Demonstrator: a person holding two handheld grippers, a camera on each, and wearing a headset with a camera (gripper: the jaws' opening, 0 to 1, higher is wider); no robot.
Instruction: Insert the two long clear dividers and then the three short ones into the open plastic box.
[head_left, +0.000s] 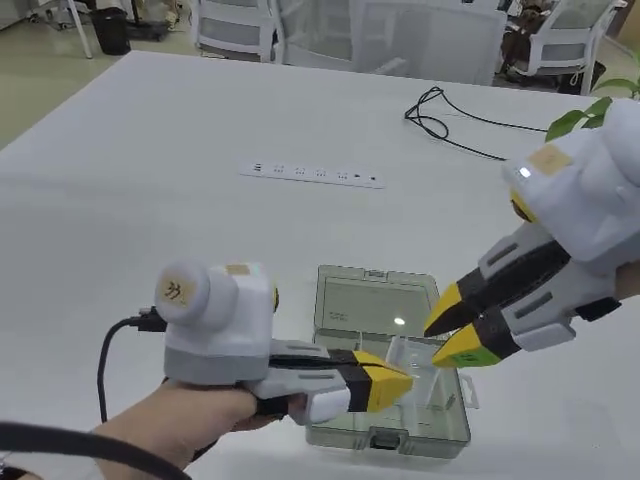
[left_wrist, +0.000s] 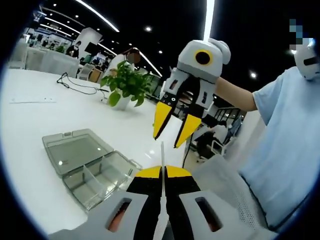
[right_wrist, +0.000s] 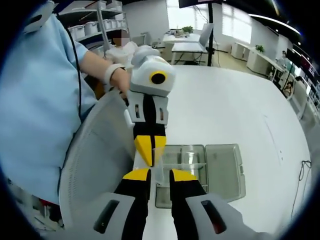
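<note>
One divider (left_wrist: 162, 152) between left gripper (left_wrist: 162, 170) jaws, seemingly over box (left_wrist: 65, 175)

We see bright, even overhead light on the white table (head_left: 200, 130); shadows under things are soft and faint; a small glare spot sits on the clear box lid (head_left: 360, 300); in the left gripper view, ceiling light strips (left_wrist: 97, 14) streak across a dark ceiling; both gripper views bend strongly towards their edges; the head view is sharp.
</note>
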